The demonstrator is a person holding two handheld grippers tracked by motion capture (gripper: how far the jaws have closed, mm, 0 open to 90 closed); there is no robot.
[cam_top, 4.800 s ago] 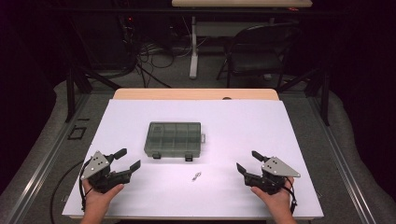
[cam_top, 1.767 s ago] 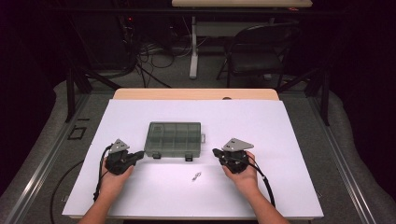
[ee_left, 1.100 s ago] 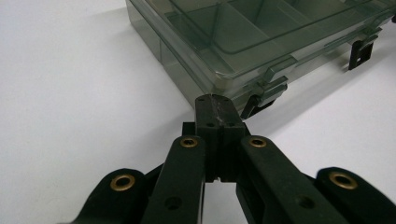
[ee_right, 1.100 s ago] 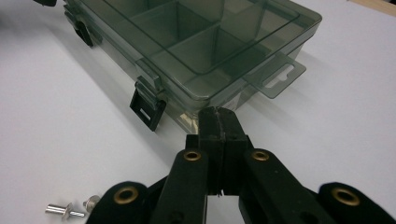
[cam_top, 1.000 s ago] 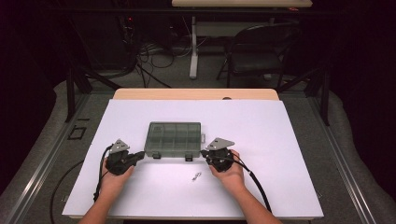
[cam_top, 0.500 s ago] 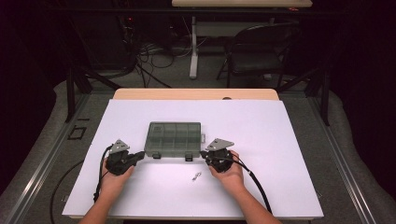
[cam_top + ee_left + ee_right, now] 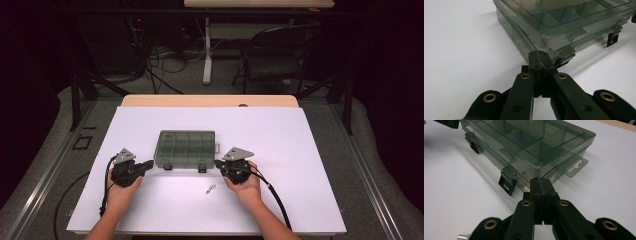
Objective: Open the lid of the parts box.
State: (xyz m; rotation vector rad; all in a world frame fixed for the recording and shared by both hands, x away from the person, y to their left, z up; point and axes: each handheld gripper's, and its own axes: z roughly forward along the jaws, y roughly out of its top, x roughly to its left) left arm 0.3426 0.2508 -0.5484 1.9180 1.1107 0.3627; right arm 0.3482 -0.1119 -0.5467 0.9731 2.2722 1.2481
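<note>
The smoky grey-green, see-through plastic compartment box (image 7: 186,147) has darker, near-black latches (image 7: 507,184) on the side facing both tongs. The left gripper (image 7: 148,164) and right gripper (image 7: 218,164) are matt black with brass-coloured rivets. Beneath them lies a plain white table sheet (image 7: 300,150), edged beyond by pale tan wood (image 7: 210,100).

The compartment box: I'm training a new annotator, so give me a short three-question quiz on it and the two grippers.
1. True or false: the clear lid of the compartment box is shut.
2. How do the jaws of the left gripper and the right gripper stand: A open wide, B closed together with nothing between them, C clamped on a latch?
3. What small thing lies on the white table in front of the box, nearer the right gripper?

Key: 1 true. 2 B. 3 a small metal part, too small to identify.
</note>
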